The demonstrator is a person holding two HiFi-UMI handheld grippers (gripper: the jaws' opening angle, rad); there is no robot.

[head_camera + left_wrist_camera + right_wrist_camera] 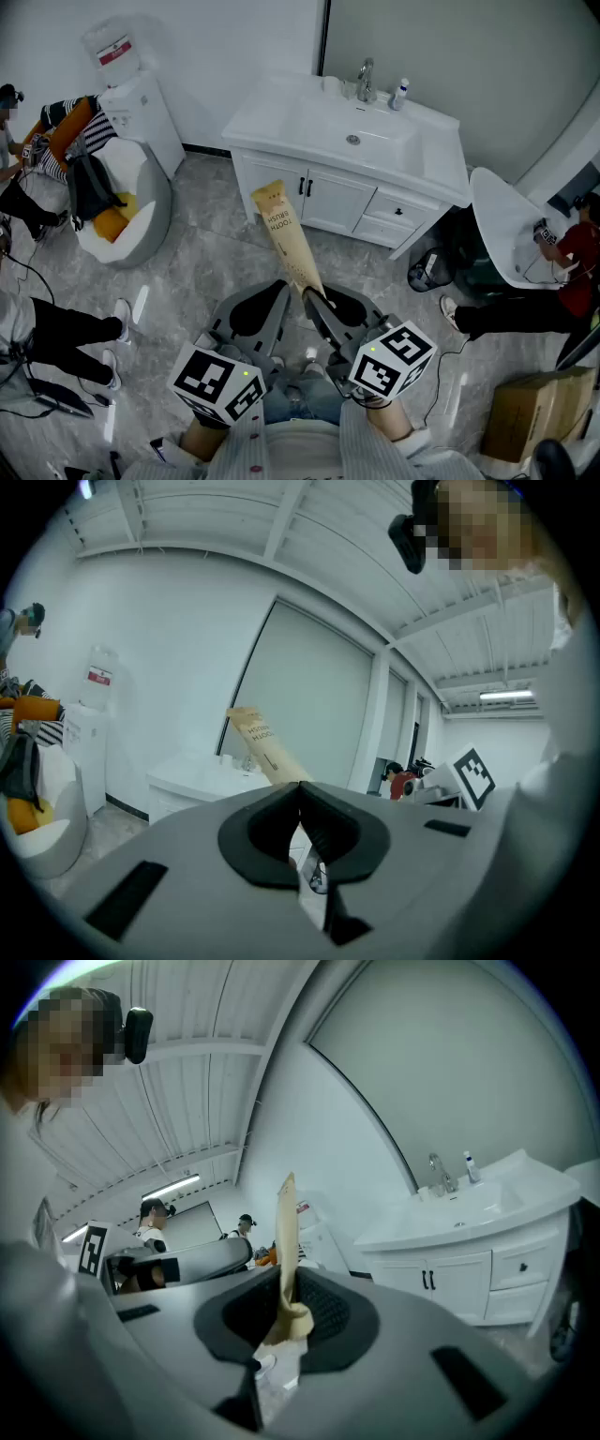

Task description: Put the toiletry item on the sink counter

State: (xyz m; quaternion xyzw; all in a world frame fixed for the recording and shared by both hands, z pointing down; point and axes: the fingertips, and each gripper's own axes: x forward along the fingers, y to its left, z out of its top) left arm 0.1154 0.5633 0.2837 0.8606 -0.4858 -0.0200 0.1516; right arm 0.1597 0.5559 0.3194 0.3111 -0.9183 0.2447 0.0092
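Item: tan toothbrush packet [286, 234], pinched at its lower end in the right tongs [289, 1312], jutting forward and upward beyond them. Beside these, the left tongs [300, 794]: pressed together, empty. White sink bench [436, 141]: ahead of both tongs, well apart from the packet.

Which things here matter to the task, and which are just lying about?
In the job: toothbrush packet, right gripper shut on it, sink counter.
Lying about: water dispenser, beanbag chair, cardboard box, small bottle.
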